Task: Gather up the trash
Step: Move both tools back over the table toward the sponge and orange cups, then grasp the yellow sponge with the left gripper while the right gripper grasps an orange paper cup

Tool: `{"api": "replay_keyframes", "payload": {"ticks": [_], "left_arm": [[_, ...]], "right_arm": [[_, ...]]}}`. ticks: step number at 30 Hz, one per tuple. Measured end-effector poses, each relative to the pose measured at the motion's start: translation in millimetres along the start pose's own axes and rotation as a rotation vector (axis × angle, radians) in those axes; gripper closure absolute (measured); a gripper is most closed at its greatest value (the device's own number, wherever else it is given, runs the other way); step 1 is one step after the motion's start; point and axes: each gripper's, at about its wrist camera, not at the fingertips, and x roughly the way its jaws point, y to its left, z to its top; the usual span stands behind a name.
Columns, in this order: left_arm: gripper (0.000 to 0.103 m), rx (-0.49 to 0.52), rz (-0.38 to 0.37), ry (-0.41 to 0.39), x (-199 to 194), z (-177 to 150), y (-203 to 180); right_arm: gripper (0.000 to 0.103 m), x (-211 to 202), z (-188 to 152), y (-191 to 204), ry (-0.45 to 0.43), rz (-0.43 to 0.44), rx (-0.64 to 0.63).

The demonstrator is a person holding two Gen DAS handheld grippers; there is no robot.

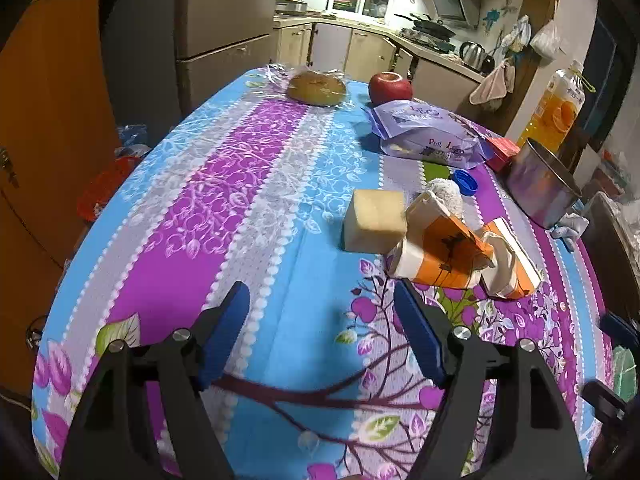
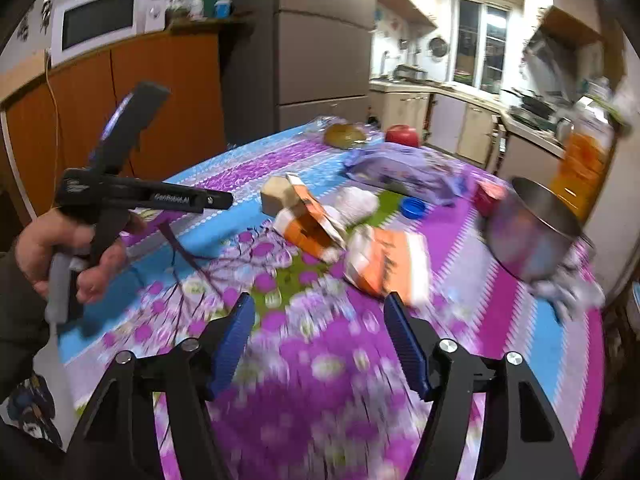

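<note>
Two crushed orange-and-white cartons lie on the flowered tablecloth: one (image 1: 436, 248) (image 2: 312, 220) beside a tan block (image 1: 374, 220) (image 2: 276, 196), the other (image 1: 510, 260) (image 2: 386, 264) to its right. A white crumpled tissue (image 1: 446, 194) (image 2: 356, 202), a blue bottle cap (image 1: 466, 180) (image 2: 414, 207) and a purple wrapper (image 1: 424, 132) (image 2: 404, 172) lie behind them. My left gripper (image 1: 322, 312) is open and empty above the cloth, short of the cartons. My right gripper (image 2: 318, 316) is open and empty just before the right carton. The right view is blurred.
A steel pot (image 1: 540, 184) (image 2: 532, 232) and an orange juice bottle (image 1: 558, 108) (image 2: 586, 160) stand at the right. A red apple (image 1: 390, 87), a wrapped bun (image 1: 316, 87) and a small red box (image 1: 502, 152) sit further back. The left hand and tool (image 2: 108, 196) show at the left.
</note>
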Motion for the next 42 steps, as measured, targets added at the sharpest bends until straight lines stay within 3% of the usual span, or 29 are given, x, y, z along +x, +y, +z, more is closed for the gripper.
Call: {"api": "replay_keyframes", "payload": {"ticks": [8,15,17,18,19,28,35,37,38,40,42], "left_arm": [[0.027,0.010,-0.029,-0.012,14,10,-4],[0.027,-0.003,-0.045,-0.006,21,13,5],[0.027,-0.003,-0.050,-0.003,25,13,3],[0.027,0.001,-0.054,-0.003,26,13,1],[0.027,0.009,-0.059,-0.007,27,13,-2],[0.023,0.048,-0.069,-0.044,34,16,-21],[0.023,0.032,-0.046,-0.015,56,20,-26],[0.033,0.025,-0.040,-0.009,59,20,-24],[0.045,0.015,-0.039,0.000,61,20,-22],[0.051,-0.002,-0.066,-0.003,60,19,-18],[0.064,0.012,-0.072,-0.017,56,19,-21]], "right_arm": [[0.043,66,48,8,0.032,0.036,-0.082],[0.058,115,59,2,0.099,0.033,-0.102],[0.069,123,59,-2,0.106,0.041,-0.079],[0.084,124,56,-2,0.112,0.037,-0.078],[0.091,127,53,-4,0.132,0.015,-0.069],[0.092,102,22,-32,0.130,-0.053,0.157],[0.092,97,13,-29,0.124,-0.064,0.167],[0.092,97,14,-27,0.121,-0.061,0.161],[0.092,96,13,-25,0.120,-0.060,0.156],[0.091,96,14,-23,0.117,-0.056,0.150],[0.090,98,14,-21,0.119,-0.052,0.148]]}}
